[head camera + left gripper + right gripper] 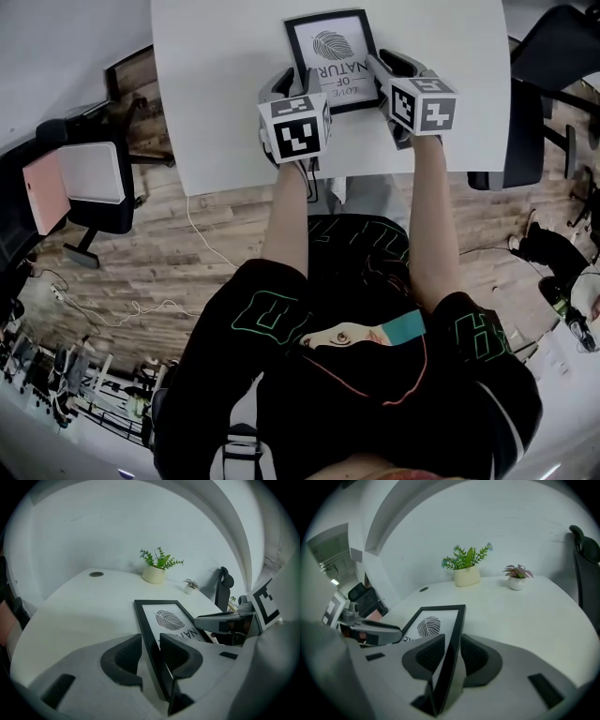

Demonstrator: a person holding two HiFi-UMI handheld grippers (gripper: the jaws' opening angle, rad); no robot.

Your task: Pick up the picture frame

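Observation:
A black picture frame (333, 47) with a leaf print lies on the white table (216, 84), its lettering upside down to me. My left gripper (298, 82) is at the frame's left edge and my right gripper (394, 67) at its right edge. In the left gripper view the frame's (171, 618) side rail runs between the open jaws of the left gripper (151, 656), with a gap beside the left pad. The right gripper view shows the right gripper (451, 654) straddling the other rail of the frame (429, 625), also open.
A potted green plant (157, 569) and a small pot (191, 587) stand at the table's far edge. Dark office chairs sit left (84, 178) and right (534, 94) of the table. A cable trails on the wooden floor (206, 244).

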